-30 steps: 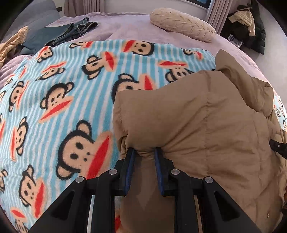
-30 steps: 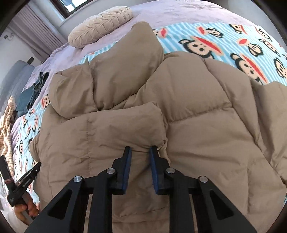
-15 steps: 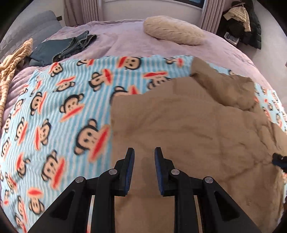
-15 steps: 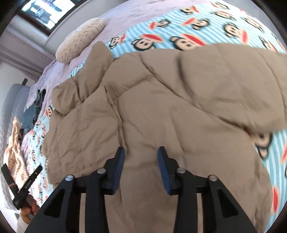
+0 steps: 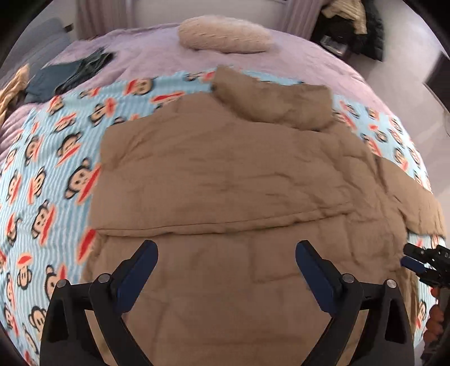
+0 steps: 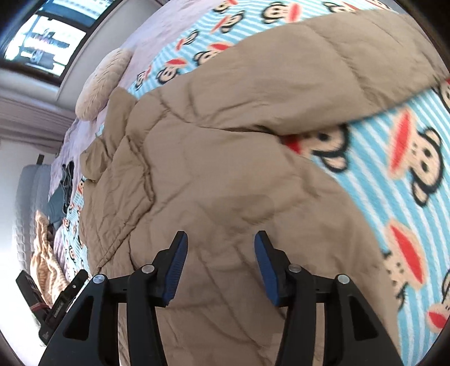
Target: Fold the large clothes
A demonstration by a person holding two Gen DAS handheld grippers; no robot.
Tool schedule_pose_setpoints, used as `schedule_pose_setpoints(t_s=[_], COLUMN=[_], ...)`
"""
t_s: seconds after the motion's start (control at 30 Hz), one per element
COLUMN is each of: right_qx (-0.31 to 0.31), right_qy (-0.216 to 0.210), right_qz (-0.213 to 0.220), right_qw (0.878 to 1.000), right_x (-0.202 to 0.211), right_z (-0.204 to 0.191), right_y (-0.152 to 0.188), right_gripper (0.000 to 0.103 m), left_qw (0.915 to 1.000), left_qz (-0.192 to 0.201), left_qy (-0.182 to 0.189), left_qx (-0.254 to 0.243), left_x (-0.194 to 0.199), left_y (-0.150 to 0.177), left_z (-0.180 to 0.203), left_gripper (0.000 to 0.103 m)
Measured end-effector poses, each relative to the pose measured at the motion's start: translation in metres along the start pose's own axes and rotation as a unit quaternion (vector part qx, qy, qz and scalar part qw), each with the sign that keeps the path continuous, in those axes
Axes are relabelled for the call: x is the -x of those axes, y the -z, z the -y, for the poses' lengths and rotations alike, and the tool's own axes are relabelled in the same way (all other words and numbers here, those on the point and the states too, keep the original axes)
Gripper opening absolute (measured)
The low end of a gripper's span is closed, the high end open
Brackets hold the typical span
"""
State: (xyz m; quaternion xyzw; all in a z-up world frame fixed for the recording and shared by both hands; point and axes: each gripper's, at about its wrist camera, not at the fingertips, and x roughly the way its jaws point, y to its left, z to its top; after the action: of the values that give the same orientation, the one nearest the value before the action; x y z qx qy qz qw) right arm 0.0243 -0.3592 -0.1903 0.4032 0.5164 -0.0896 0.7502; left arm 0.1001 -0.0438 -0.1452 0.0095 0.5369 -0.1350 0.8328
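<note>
A large tan puffer jacket lies spread on a blue monkey-print blanket on the bed, its left side folded over the body and its hood at the far end. My left gripper is wide open and empty above the jacket's near part. In the right wrist view the jacket fills the middle, one sleeve stretched to the upper right. My right gripper is open and empty just above the jacket. The right gripper also shows at the right edge of the left wrist view.
A cream pillow lies at the head of the lilac bed. Dark jeans and a beige striped garment lie at the far left. Dark clothes are piled beyond the bed, top right.
Both grippers let go of the jacket fold, opened wide and pulled back. The folded side now lies flat on the jacket.
</note>
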Motion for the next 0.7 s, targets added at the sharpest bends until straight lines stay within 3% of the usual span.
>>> schedule_pose_setpoints(t_s=[0.23, 0.3, 0.4, 0.43, 0.6, 0.7], right_qx=[-0.039, -0.053, -0.071, -0.079, -0.103, -0.144], right_qy=[-0.016, -0.022, -0.024, -0.027, -0.019, -0.036], right_qz=[0.022, 0.036, 0.056, 0.063, 0.102, 0.145], right_qw=[0.999, 0.998, 0.996, 0.995, 0.989, 0.978], right_x=[0.026, 0.034, 0.046, 0.051, 0.069, 0.082], right_z=[0.045, 0.058, 0.080, 0.089, 0.124, 0.150], right_y=[-0.009, -0.014, -0.023, -0.027, -0.043, -0.051], right_gripper=[0.081, 0.082, 0.093, 0.103, 0.103, 0.103], left_qw=[0.9988, 0.9980, 0.9969, 0.9966, 0.9946, 0.9944], left_qz=[-0.014, -0.014, -0.017, -0.018, -0.034, -0.043], left_qy=[-0.004, -0.002, 0.005, 0.005, 0.004, 0.004], left_qx=[-0.047, -0.061, -0.076, -0.081, -0.098, -0.097], left_x=[-0.011, -0.014, -0.020, -0.021, -0.034, -0.042], left_y=[0.001, -0.001, -0.003, -0.003, -0.003, -0.003], left_z=[0.057, 0.076, 0.100, 0.107, 0.140, 0.153], left_gripper=[0.099, 0.099, 0.100, 0.100, 0.100, 0.100])
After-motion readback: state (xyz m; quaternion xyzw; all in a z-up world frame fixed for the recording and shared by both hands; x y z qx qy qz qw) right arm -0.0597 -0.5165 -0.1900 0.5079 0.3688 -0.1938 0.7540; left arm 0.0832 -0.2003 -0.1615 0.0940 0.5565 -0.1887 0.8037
